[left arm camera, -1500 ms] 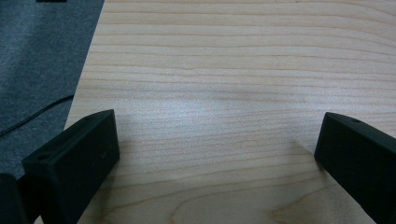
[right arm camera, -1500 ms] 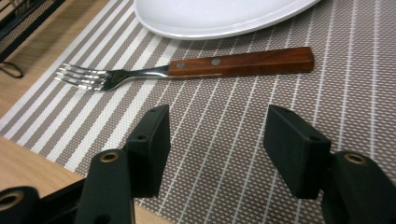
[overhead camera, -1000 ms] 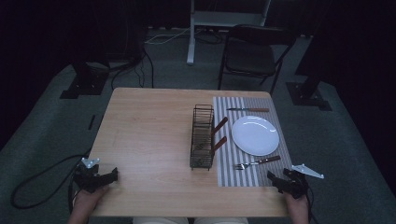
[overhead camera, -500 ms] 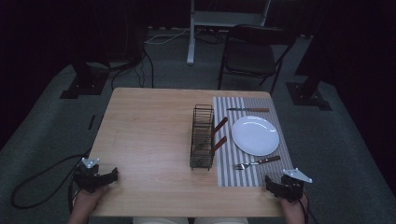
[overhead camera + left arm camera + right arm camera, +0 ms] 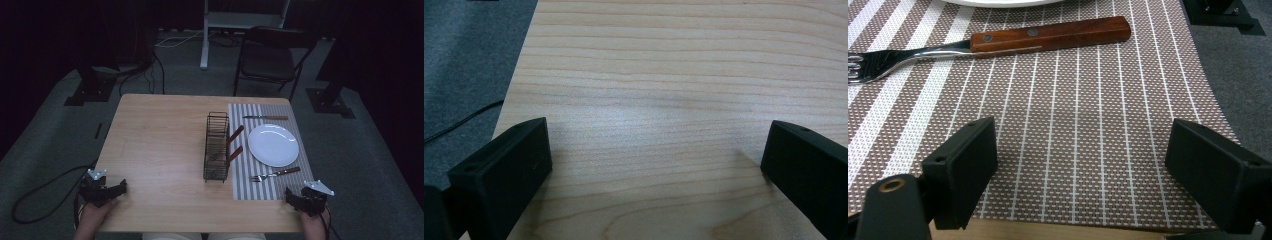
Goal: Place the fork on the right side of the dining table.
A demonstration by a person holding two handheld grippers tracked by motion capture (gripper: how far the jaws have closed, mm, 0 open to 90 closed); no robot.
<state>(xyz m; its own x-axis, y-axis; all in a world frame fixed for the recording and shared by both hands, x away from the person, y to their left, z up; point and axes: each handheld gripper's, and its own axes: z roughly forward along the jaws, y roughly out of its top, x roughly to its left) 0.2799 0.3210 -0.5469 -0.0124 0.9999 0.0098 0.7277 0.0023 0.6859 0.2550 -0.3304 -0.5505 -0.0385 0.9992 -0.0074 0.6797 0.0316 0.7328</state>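
Note:
A white plate lies on a brown striped placemat at the table's right side. A wooden-handled fork rests in front of the plate, and a knife behind it. A black wire rack holds two wooden-handled utensils. My right gripper sits open over the placemat's near right corner, nothing between its jaws. My left gripper rests open on the bare wood at the near left corner.
The wooden table is bare on its left half. A black folding chair and stand bases sit on the grey carpet beyond the table. A cable trails off the left gripper onto the floor.
My right gripper has shifted left and slightly nearer, from beyond the table's right edge to over the placemat's corner. The left gripper has stayed put.

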